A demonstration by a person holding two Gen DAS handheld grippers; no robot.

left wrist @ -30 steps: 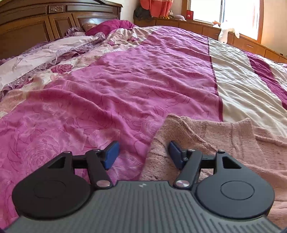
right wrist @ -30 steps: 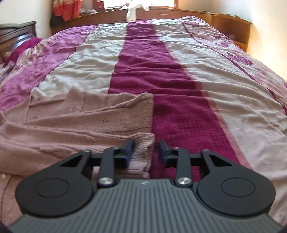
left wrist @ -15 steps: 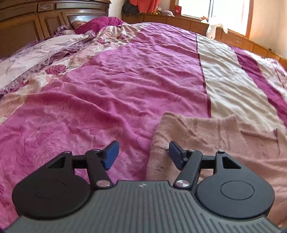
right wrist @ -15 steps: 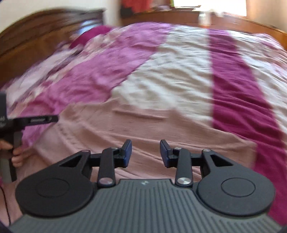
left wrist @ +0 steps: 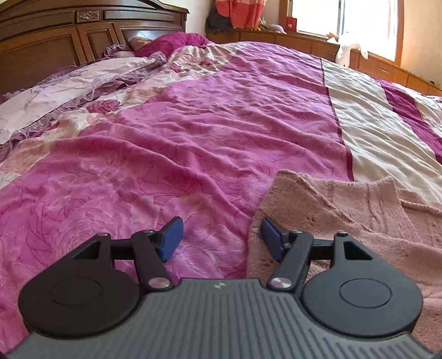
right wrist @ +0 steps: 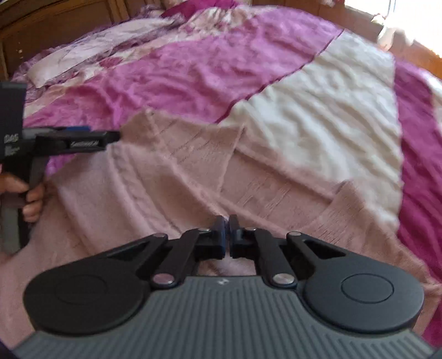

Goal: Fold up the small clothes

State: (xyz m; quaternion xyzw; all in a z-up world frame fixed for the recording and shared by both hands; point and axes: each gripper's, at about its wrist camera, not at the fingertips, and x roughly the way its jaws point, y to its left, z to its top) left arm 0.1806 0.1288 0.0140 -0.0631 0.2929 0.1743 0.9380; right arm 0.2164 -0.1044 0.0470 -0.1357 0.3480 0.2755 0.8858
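Note:
A dusty-pink knitted garment (left wrist: 359, 215) lies spread on the bed; in the right wrist view it (right wrist: 171, 187) fills the middle. My left gripper (left wrist: 222, 234) is open, low over the garment's left edge, with its right finger over the knit and its left finger over the quilt. It also shows from the side in the right wrist view (right wrist: 80, 140), held by a hand. My right gripper (right wrist: 226, 233) is shut, with its tips down over the middle of the garment; I see no cloth between the pads.
The bed carries a pink floral quilt (left wrist: 165, 138) with cream and maroon stripes (left wrist: 373, 121). A wooden headboard (left wrist: 69, 36) and pillows (left wrist: 69, 85) are at the far left. A wooden ledge under a window (left wrist: 345, 16) runs along the far side.
My right gripper has closed and swung left across the garment, from its right edge to its middle. My left gripper has stayed open at the left edge.

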